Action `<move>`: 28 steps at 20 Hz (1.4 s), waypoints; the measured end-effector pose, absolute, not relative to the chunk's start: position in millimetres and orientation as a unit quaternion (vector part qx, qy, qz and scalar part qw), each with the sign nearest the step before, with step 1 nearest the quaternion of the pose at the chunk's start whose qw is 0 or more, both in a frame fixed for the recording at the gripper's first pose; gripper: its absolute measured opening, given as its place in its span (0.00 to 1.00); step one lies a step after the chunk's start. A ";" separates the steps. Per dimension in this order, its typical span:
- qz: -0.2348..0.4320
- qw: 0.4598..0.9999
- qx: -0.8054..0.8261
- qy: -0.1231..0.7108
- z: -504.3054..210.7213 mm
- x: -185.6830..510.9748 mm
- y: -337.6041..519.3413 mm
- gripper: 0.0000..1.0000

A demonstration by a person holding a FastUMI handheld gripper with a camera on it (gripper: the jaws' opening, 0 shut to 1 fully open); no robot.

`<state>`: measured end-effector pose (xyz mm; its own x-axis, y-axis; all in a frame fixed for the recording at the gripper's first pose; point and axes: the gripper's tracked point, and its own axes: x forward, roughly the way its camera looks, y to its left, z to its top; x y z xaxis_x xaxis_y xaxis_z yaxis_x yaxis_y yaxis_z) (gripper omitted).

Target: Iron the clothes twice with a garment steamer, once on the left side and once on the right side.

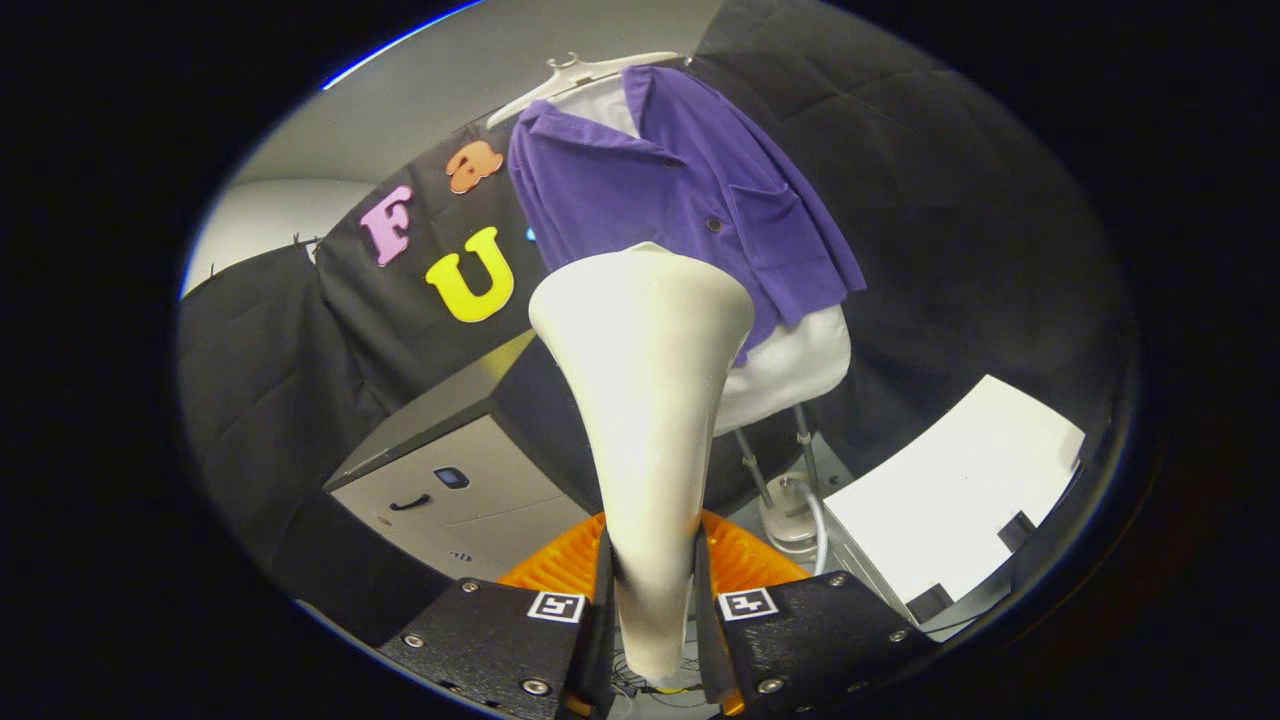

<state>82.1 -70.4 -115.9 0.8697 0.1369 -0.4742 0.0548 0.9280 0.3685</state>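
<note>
The gripper (652, 600) has both fingers pressed on the neck of a cream steamer (645, 400), its head raised just before a purple shirt (690, 190) on a hanger (575, 75).

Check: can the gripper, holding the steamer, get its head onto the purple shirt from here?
Probably yes. The gripper is shut on the steamer, whose head points at the purple shirt on its hanger; nothing stands between them.
</note>
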 end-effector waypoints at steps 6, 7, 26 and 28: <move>0.065 0.960 0.165 0.217 -58.5 53.8 -40.8 0.34; 0.069 0.963 0.159 0.205 -46.3 53.4 -37.4 0.34; 0.128 0.978 0.111 0.122 20.5 51.3 2.2 0.34; 0.127 0.978 0.114 0.118 21.8 51.0 4.0 0.34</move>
